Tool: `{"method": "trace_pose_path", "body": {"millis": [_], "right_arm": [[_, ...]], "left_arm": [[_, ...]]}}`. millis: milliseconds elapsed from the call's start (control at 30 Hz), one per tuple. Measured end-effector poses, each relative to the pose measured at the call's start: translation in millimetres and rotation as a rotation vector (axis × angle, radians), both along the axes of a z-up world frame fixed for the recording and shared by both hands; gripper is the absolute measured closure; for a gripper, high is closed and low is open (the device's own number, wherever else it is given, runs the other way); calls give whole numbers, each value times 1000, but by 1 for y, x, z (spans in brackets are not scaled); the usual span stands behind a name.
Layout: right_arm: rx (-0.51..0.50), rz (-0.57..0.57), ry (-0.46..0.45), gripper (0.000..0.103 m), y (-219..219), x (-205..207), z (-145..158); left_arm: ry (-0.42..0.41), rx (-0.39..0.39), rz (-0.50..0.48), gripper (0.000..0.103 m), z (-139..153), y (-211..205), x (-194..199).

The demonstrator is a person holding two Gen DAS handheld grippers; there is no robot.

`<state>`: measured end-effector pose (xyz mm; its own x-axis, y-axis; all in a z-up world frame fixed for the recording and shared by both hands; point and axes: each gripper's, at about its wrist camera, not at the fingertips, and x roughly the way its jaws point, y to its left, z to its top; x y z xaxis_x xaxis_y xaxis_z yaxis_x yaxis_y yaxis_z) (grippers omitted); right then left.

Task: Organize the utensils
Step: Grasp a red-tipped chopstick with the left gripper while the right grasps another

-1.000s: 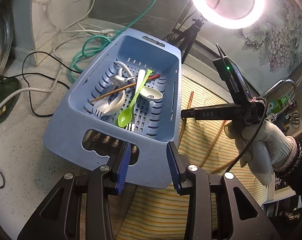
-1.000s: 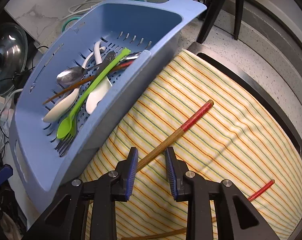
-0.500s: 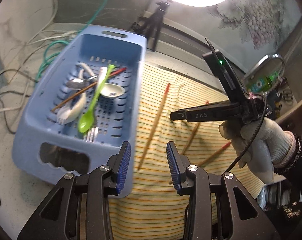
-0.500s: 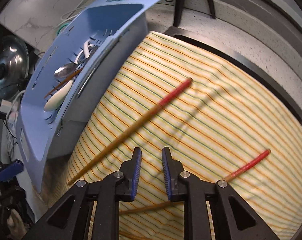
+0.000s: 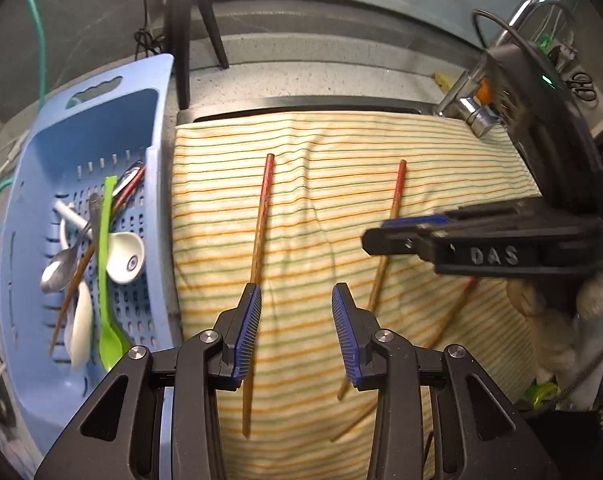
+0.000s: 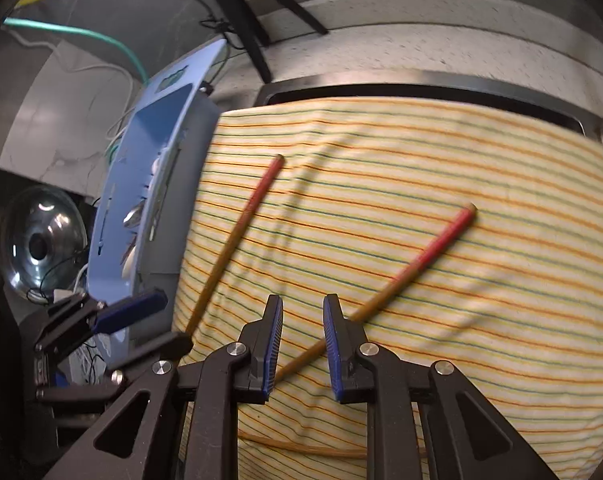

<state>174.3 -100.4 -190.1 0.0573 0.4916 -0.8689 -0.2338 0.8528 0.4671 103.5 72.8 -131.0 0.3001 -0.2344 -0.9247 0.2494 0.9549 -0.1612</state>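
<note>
Chopsticks: three loose on the striped cloth [image 5: 321,140] in the left wrist view, red ends toward 12 o'clock; first chopstick [image 5: 261,216] passing under the left-hand fingertip, second chopstick [image 5: 393,204] at 1 o'clock, third chopstick [image 5: 453,312] partly hidden at 3 o'clock.
Left gripper [image 5: 296,289]: released, jaws parted and just narrowed a little, nothing between them, hanging over the cloth.
Right gripper [image 6: 302,299]: released, gap narrow, jaws just closing; a chopstick shaft crossing below the gap, pads not pressing it; carried by a gloved hand [image 5: 557,328] at 3 o'clock.
Cloth: yellow with orange and green stripes, lightly wrinkled, spread over a sink, whose rim shows at 12 o'clock.
Basket [image 5: 29,184]: blue, perforated, at 9 o'clock, side wall against the cloth's edge.
Basket contents: green spoon [image 5: 106,240], white spoon [image 5: 125,258], metal spoon [image 5: 57,274], one more chopstick and others piled crosswise.
Counter [image 5: 301,64]: speckled, behind the sink.
Tripod [image 5: 181,40]: black legs at 11 o'clock on the counter.
Faucet [image 5: 473,108]: chrome, at 1 o'clock.
</note>
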Motion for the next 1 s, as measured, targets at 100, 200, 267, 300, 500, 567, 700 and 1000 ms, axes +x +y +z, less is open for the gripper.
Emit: {"method": "trace_pose_path", "body": {"millis": [100,200,267,300,500,567,700,1000], "right_arm": [[0,-33,13,84,-1,2,-6],[-4,-55,11,84,4,1,-5],[-3,-67,13,84,2,0,-2],[-3,-74,14,84,0,-1,0],[-38,-96,55,84,0,0,-9],[-46,-102,61,84,3,1,-12],[-64,-101,71,84,9,2,-18],[-77,-81,58,88,15,6,-18]], "left_arm": [[25,56,-30,76,-10,-7,13],[43,102,-62,78,-16,-13,20],[44,128,-70,78,-20,-16,26],[47,131,-73,78,-21,-16,27],[93,142,-82,78,-35,-20,41],[94,164,-99,78,-38,-22,44],[119,169,-112,84,-45,-23,53],[114,170,-155,95,-49,-35,51]]}}
